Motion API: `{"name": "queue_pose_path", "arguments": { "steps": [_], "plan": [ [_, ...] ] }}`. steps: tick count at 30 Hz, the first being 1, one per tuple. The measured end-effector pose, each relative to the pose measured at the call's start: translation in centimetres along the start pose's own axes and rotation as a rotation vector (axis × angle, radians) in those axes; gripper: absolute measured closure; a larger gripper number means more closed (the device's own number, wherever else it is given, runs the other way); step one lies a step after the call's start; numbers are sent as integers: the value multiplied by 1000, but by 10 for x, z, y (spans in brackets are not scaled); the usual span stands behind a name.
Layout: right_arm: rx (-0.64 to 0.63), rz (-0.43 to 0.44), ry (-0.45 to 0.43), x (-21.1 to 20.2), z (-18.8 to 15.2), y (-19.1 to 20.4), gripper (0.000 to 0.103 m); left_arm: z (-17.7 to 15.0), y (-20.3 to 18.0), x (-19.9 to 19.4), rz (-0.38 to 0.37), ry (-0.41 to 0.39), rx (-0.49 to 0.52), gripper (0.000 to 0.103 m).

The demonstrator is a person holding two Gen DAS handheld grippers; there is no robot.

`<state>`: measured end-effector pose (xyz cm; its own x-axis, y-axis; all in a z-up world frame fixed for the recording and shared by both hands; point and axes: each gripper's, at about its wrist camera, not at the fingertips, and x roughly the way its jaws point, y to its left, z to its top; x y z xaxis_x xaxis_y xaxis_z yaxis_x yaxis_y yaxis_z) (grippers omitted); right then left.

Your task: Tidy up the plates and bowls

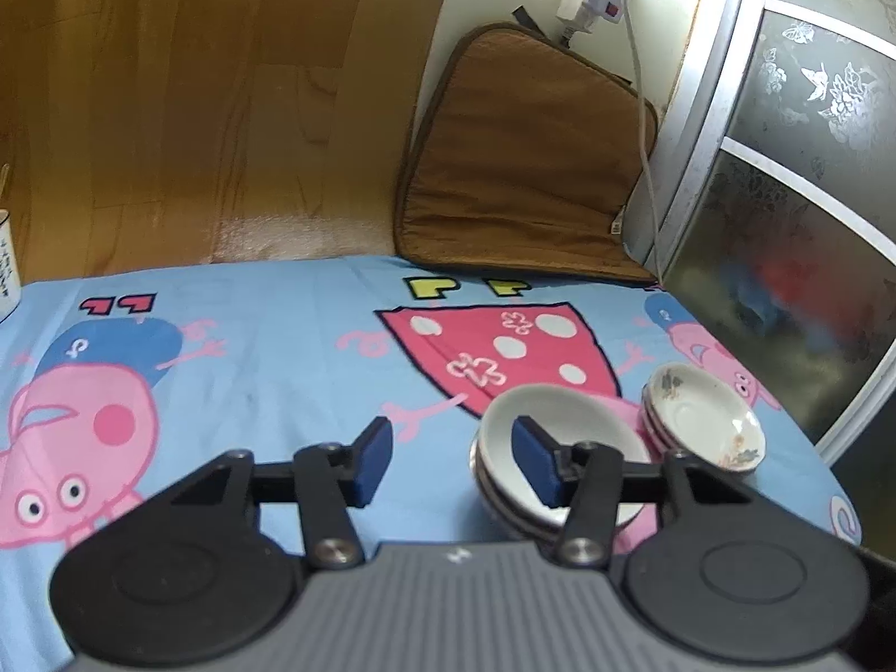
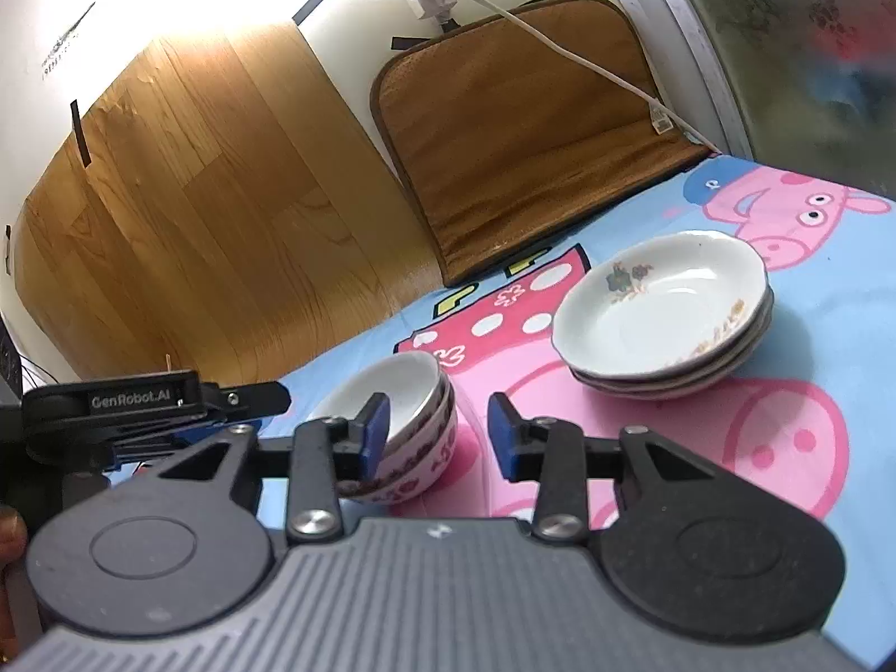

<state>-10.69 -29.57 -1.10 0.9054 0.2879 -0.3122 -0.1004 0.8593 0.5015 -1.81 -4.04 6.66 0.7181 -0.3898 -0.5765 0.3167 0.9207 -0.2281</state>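
Observation:
Three white bowls sit stacked on the blue cartoon tablecloth. To their right lies a stack of three flowered white plates. My left gripper is open just left of the bowls, its right pad overlapping the top bowl's rim, only cloth showing between its pads. My right gripper is open too, with its left pad in front of the bowl stack and the stack's right edge showing in the gap. The left gripper shows at the left of the right wrist view.
A brown cushion leans on the wall behind the table. Beside it are a wooden panel, a power strip with a cable and a frosted sliding door. A mug stands at the far left edge.

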Motion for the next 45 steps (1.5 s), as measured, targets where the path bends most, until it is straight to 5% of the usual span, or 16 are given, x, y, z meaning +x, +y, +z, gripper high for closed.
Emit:
{"name": "queue_pose_path", "arguments": {
  "steps": [9,16,21,25,38,45],
  "plan": [
    [27,12,20,-2,-3,2,54,-21,25,-6,48,18,-47,51],
    [0,-4,15,-3,-4,8,54,-32,39,-21,112,-40,-22,43],
    [-69,-31,-87,-14,-4,22,53,-34,43,-29,156,-87,2,13],
    [-137,-71,-184,-23,-8,33,20,-34,45,-30,217,-98,24,0],
    [-20,-2,-126,-17,-4,24,0,-37,55,-20,293,-40,41,0],
    [-118,-13,-287,-36,-8,39,0,-36,57,-19,301,-28,42,0]
  ]
}}
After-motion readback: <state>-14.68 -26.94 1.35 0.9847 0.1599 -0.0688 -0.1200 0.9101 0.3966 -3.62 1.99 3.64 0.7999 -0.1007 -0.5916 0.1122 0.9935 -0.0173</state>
